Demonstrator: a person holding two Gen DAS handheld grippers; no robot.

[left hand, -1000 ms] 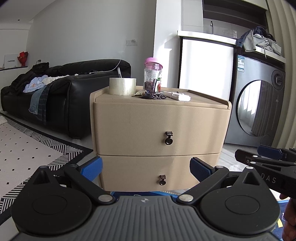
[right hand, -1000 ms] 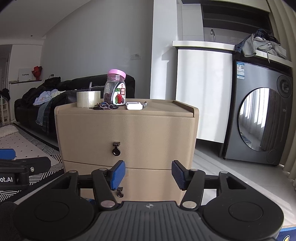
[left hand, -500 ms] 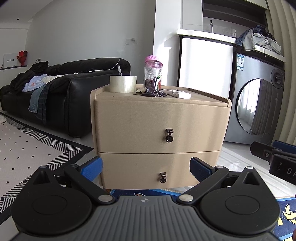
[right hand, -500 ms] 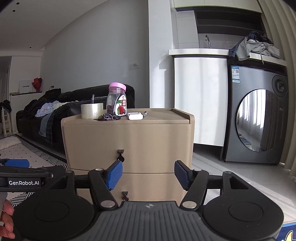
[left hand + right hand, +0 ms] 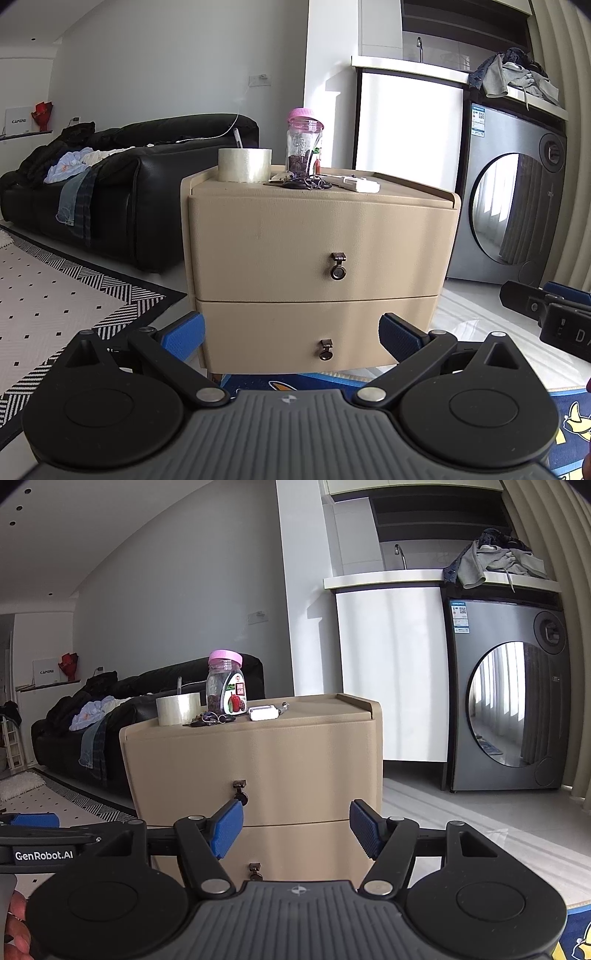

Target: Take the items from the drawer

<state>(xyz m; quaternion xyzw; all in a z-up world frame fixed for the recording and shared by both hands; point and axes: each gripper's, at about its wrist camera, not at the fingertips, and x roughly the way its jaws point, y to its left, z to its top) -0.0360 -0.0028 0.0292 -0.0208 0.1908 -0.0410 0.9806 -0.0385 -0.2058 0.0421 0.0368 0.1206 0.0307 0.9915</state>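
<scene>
Black sofa [image 5: 147,184] sits left of and behind the beige nightstand [image 5: 321,221], clothes piled on it. Grey washing machine [image 5: 513,199] stands right of and behind the nightstand, a heap of laundry [image 5: 495,561] on the counter above it. White cabinet [image 5: 391,672] is directly behind the nightstand. Patterned rug [image 5: 55,306] lies on the floor left of the nightstand.

The nightstand has two drawers, both closed: upper drawer [image 5: 295,251] with a small dark ring pull [image 5: 338,266], lower drawer [image 5: 295,332] with its own pull [image 5: 325,349]. Drawer contents not visible.

On the nightstand top, left to right: tape roll [image 5: 245,164], pink-lidded jar [image 5: 305,146], keys [image 5: 303,181] in front of the jar, white flat device [image 5: 356,183].

Left gripper [image 5: 291,332] is in front of the nightstand, level with the lower drawer, blue pads spread wide, nothing between them, not touching the nightstand. Right gripper [image 5: 296,827] is also in front of the nightstand, around the seam between the drawers, jaws apart but narrower than the left, empty. Each gripper shows at the edge of the other's view, beside it.
</scene>
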